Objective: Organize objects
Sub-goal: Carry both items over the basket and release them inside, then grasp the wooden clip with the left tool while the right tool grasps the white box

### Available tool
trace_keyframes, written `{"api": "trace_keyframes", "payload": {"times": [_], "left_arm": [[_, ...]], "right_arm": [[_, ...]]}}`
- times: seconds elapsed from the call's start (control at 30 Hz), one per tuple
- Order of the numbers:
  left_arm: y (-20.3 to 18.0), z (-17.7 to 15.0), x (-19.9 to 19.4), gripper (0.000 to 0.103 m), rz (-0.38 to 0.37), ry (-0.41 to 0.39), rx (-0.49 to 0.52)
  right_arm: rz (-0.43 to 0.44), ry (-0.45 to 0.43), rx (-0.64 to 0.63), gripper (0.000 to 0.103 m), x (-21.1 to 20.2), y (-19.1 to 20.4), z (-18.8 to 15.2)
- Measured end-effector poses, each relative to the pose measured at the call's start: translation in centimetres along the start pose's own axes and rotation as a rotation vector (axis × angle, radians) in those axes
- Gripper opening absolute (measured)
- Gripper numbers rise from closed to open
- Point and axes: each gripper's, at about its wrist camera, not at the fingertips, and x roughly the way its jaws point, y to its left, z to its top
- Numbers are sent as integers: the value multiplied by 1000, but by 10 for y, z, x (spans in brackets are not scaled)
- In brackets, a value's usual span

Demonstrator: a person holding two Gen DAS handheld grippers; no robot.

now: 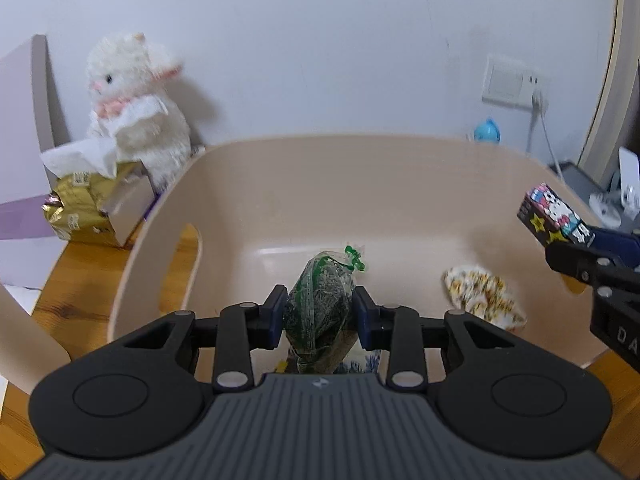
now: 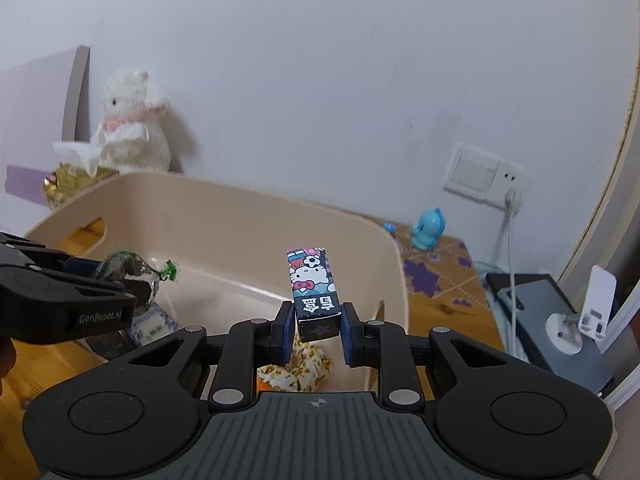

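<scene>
Against the white wall (image 2: 320,80), a white plush animal (image 1: 136,108) with a pink collar, sitting upright at the back left just behind a gold tissue pack (image 1: 86,210) with a white tissue (image 1: 80,156) sticking out of its top. On the wall to the right, a white switch and socket plate (image 2: 486,174) with a plug and white cable (image 2: 506,236) hanging down, and below it a small blue figurine (image 2: 429,232) standing on a patterned cloth with purple shapes (image 2: 436,276). At the far right, a dark grey box (image 2: 560,320) carrying a white stand (image 2: 592,308), all on a wooden tabletop (image 1: 76,280).
</scene>
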Motion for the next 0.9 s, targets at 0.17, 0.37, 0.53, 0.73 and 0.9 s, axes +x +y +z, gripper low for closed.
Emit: {"api": "trace_keyframes", "payload": {"times": [0.17,0.37,0.53,0.73,0.9], "left_arm": [[2,-4,7,39,-10,34,12],[2,-3,-17,75,-34,-16,-5],[2,-4,-46,85,5,-62,4],[2,-20,-80,86,-10,-80,11],[1,-35,-104,87,-10,-97,13]], "right_arm": [[11,39,-4,28,12,2,-5],[13,9,16,62,-1,-2,-8],[12,-41,36,78,-30,-12,-10],[22,-61,67,88,-59,-26,-26],[24,-48,88,88,-70,-30,-44]]}}
